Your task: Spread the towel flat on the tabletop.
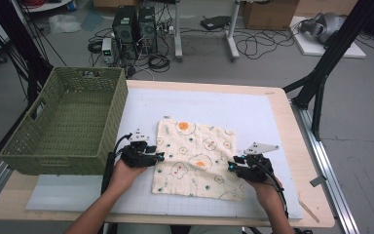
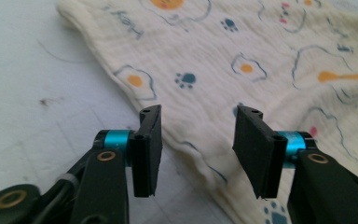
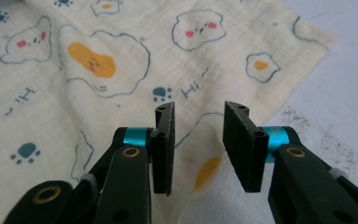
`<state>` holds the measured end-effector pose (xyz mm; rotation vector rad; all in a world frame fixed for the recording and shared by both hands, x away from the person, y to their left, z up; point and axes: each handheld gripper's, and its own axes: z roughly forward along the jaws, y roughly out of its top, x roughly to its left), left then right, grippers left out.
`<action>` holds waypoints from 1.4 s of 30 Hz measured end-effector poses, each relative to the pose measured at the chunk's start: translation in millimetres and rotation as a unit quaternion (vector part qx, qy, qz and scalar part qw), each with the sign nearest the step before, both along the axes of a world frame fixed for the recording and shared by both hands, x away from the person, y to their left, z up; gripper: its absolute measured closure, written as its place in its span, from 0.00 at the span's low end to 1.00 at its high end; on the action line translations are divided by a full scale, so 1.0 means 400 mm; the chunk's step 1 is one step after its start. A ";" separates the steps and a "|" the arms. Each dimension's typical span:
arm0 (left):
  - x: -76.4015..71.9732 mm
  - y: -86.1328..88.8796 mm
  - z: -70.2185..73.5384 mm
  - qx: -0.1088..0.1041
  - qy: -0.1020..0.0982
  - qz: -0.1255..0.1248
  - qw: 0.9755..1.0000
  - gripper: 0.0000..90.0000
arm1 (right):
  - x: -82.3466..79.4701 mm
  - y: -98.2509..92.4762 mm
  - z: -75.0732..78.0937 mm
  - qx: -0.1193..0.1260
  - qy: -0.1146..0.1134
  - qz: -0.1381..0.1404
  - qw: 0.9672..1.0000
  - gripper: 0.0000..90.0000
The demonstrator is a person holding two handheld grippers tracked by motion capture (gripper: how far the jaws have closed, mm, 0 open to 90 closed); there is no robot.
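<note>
A cream cloth (image 1: 195, 158) printed with fried eggs and paw marks lies flat on the white mat (image 1: 233, 112). My left gripper (image 1: 159, 157) sits at the cloth's left edge, jaws apart; in the left gripper view (image 2: 198, 142) the cloth's edge (image 2: 200, 79) runs under the gap and nothing is pinched. My right gripper (image 1: 233, 165) is at the cloth's right edge, also open. In the right gripper view (image 3: 197, 140) the cloth (image 3: 98, 79) lies beneath and between its pads, untouched.
A green woven basket (image 1: 65, 124) stands on the table's left side, beside my left hand. The wooden table edge (image 1: 292, 126) runs on the right. Computers, cables and stand legs sit on the floor beyond.
</note>
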<state>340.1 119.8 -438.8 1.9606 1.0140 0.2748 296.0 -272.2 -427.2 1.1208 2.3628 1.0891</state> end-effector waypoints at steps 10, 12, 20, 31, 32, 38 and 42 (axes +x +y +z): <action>0.097 0.015 0.074 -0.024 -0.042 0.063 0.997 0.54 | 0.013 -0.010 0.007 0.016 -0.021 -0.017 1.000 0.61; 0.124 0.014 0.080 -0.034 -0.043 0.069 0.996 0.54 | 0.015 -0.009 0.007 0.014 -0.021 -0.020 0.999 0.58; 0.237 -0.026 0.074 0.000 -0.023 0.083 0.996 0.58 | 0.020 -0.002 0.006 0.015 -0.024 -0.013 1.000 0.57; 0.301 -0.082 -0.004 0.099 0.008 0.075 0.992 0.59 | 0.027 -0.011 0.009 0.026 -0.028 -0.022 0.999 0.57; 0.299 -0.083 -0.006 0.099 -0.001 0.076 0.992 0.61 | 0.030 -0.010 0.008 0.025 -0.028 -0.022 0.999 0.57; 0.300 -0.068 0.008 0.119 -0.035 0.112 0.986 0.94 | 0.053 0.005 -0.004 0.006 -0.025 -0.018 1.000 0.57; 0.303 -0.054 0.008 0.090 -0.027 0.115 0.989 0.62 | 0.077 0.011 -0.006 -0.010 -0.027 -0.023 0.999 0.57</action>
